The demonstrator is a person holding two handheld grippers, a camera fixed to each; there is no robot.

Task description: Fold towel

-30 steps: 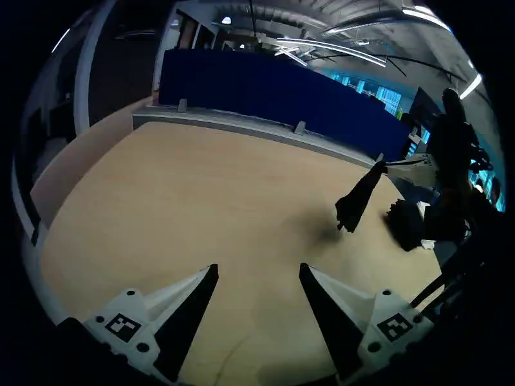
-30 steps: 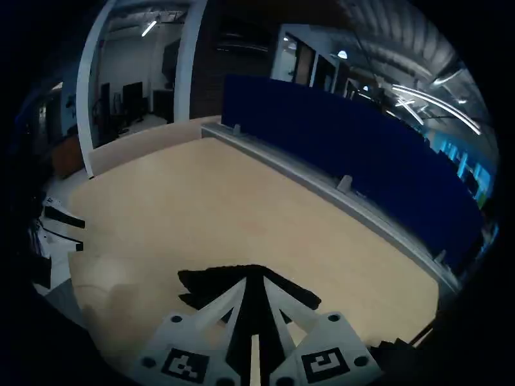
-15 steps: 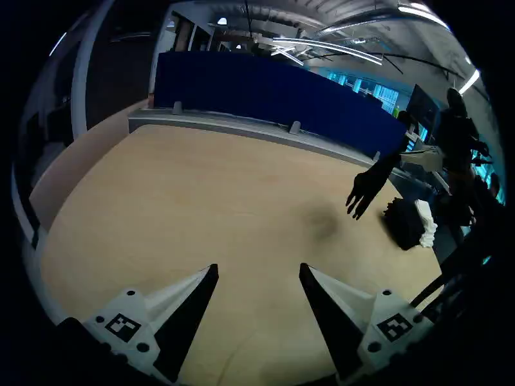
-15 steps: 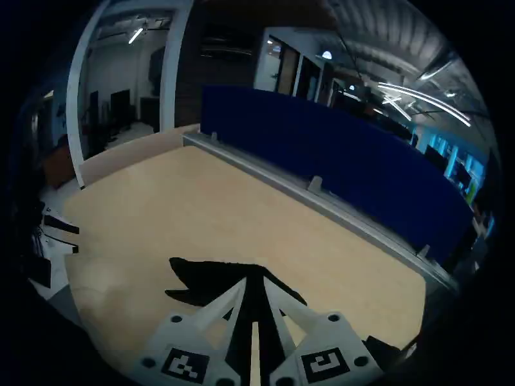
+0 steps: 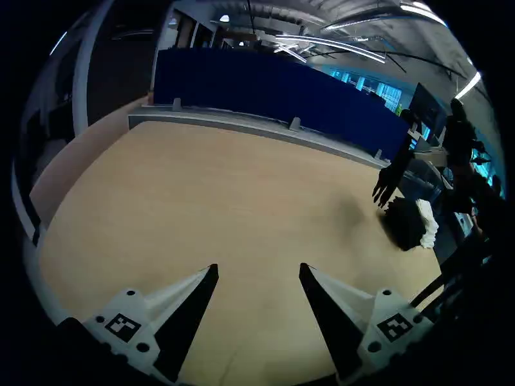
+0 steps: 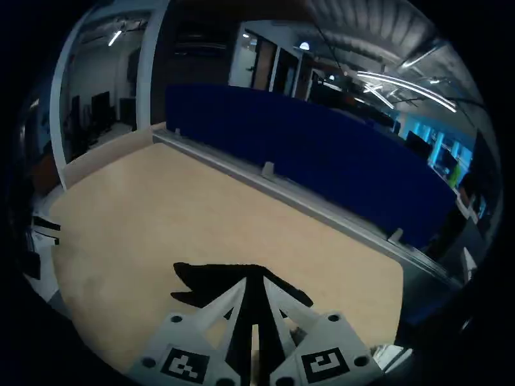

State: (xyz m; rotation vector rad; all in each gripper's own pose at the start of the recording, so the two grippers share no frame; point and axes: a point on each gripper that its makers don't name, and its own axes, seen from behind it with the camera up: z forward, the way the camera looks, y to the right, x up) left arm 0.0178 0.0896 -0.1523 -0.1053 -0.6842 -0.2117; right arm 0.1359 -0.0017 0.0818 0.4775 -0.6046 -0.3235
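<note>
Because the dark towel (image 6: 206,283), pinched between the closed fingers of the right gripper (image 6: 254,280), droops limp and light above the table (image 6: 161,206), the left gripper (image 5: 257,266), wide open and empty, should take its loose corner at nine o'clock.

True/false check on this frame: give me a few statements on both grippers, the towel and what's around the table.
1. The left gripper is open and holds nothing. True.
2. The right gripper is open above the table. False: it is shut on the towel.
3. The towel is white. False: it is dark.
4. The partition behind the table is blue. True.
5. In the left gripper view, a pile of cloth lies near the table's edge. True.
</note>
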